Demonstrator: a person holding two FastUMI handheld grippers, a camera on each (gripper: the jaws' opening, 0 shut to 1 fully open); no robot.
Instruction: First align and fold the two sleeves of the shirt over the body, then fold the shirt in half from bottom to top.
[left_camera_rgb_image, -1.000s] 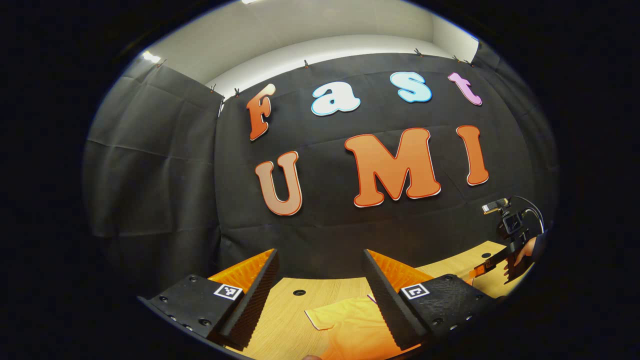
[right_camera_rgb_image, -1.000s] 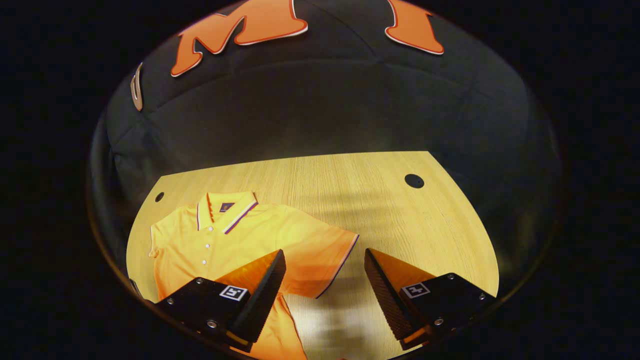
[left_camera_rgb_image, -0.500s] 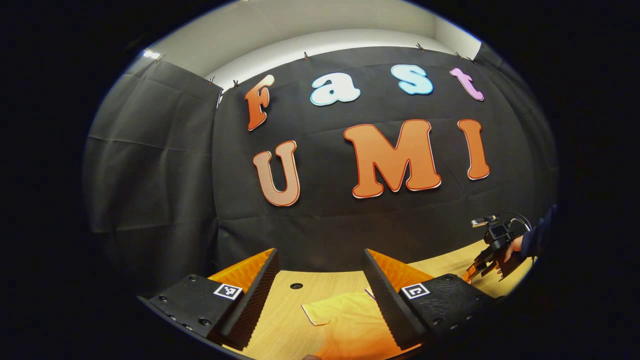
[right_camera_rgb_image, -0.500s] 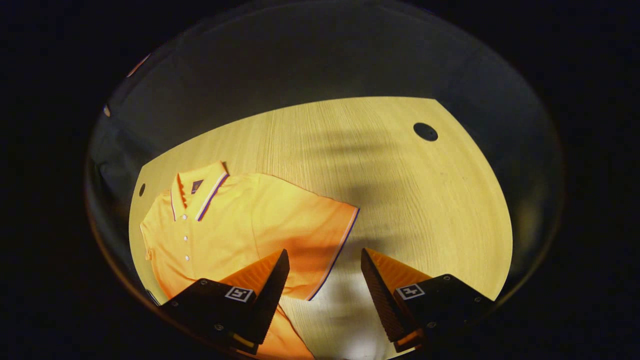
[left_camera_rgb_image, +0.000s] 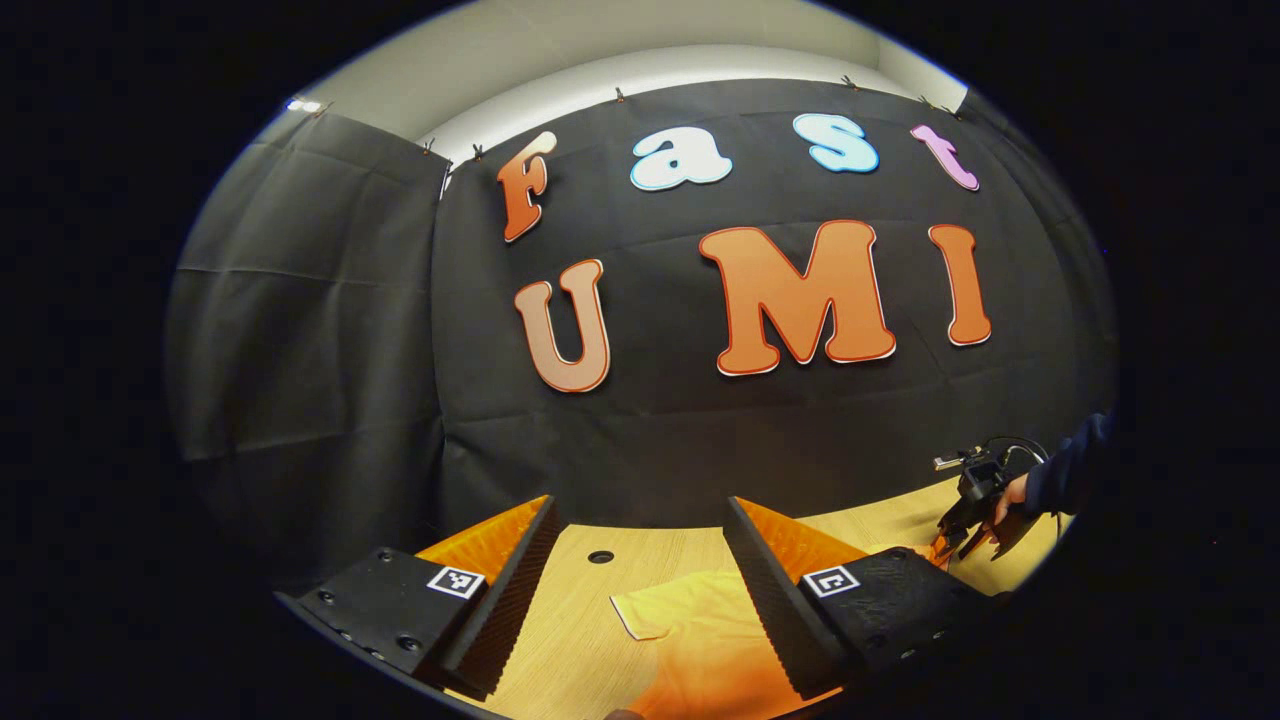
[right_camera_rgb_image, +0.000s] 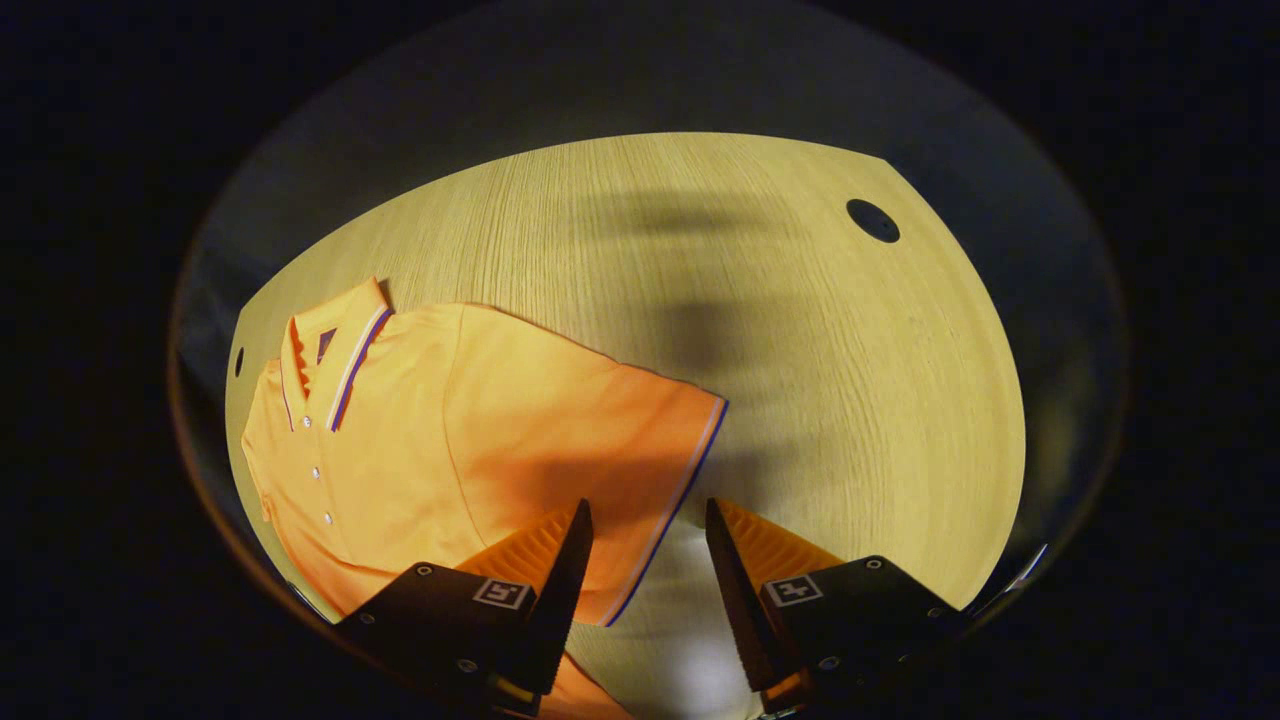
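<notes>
- Since a second ago the right gripper (right_camera_rgb_image: 640, 560) has tipped down toward the table (right_camera_rgb_image: 800, 400); the booth wall has left its view and the shirt (right_camera_rgb_image: 450, 430) sits larger in it.
- Its jaws are released, with a clear gap between them, a little narrower than a second ago. They straddle the trimmed cuff of the right sleeve (right_camera_rgb_image: 640, 470), which lies flat and ungrasped between the fingertips.
- Judgement: this is the approach to the first sleeve fold. No fold is made yet; the sleeve is spread away from the body of the shirt.
- The left gripper (left_camera_rgb_image: 640, 590) has barely moved over the same second. Its jaws are released and wide, holding nothing.
- Relative to the shirt: in the left gripper view the left sleeve (left_camera_rgb_image: 660, 610) lies flat just ahead of the left gripper's fingers; the right gripper, with the hand (left_camera_rgb_image: 1015, 495) holding it, shows at the shirt's far side, lower over the table than before.
- Shirt: orange polo, face up, collar (right_camera_rgb_image: 335, 345) and button placket visible, lying on the table well clear of the round hole (right_camera_rgb_image: 872, 220) beyond the right sleeve.
- Surface: pale wood-grain table, a second hole (left_camera_rgb_image: 600, 556) beyond the left sleeve. A soft shadow of the right gripper falls beyond the shirt.
- Room: black cloth wall behind the shirt, pale ceiling (left_camera_rgb_image: 600, 50) above it.
</notes>
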